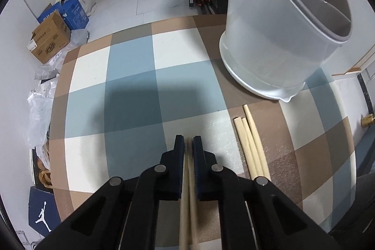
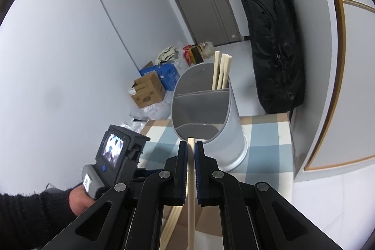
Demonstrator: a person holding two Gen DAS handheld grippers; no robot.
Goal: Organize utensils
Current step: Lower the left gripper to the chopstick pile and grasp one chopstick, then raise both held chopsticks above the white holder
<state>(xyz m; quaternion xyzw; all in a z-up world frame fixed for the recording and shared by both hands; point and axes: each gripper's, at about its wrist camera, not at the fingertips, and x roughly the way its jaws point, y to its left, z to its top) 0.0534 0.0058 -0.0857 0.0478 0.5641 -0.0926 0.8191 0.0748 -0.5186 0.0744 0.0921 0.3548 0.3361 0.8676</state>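
Chopsticks (image 1: 188, 179) pinched in left claw (image 1: 188, 144)

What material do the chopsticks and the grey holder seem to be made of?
Chopsticks: probably bamboo or light wood, unpainted; pale tan, matte, square-cut ends. Holder: likely plastic, matte grey inside a slightly translucent outer wall, with smooth moulded rim and dividers.
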